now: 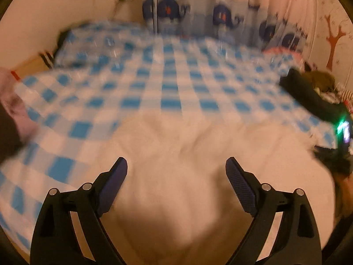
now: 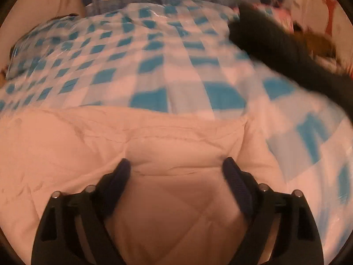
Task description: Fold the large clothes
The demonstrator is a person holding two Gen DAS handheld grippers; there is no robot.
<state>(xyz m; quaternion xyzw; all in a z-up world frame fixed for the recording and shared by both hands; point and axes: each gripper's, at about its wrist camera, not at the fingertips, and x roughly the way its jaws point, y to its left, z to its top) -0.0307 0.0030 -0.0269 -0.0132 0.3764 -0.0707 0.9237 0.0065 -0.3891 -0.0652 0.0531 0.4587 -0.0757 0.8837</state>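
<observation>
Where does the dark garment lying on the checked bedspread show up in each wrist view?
Left wrist: dark garment at the right edge, mid-height.
Right wrist: dark garment upper right, running diagonally down to the right edge.
Shared landmark: the blue-and-white checked bedspread beyond the white quilted garment.

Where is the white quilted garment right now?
The white quilted garment lies on the blue checked bedspread, filling the near foreground of both wrist views directly under the open left gripper and right gripper.

Blue-and-white checked bedsheet (image 1: 169, 84), spread across centre. Whale-print curtain (image 1: 220, 15), far side. Tree wall decal (image 1: 333, 42), far right. Cream wall (image 1: 66, 2), far left.
</observation>
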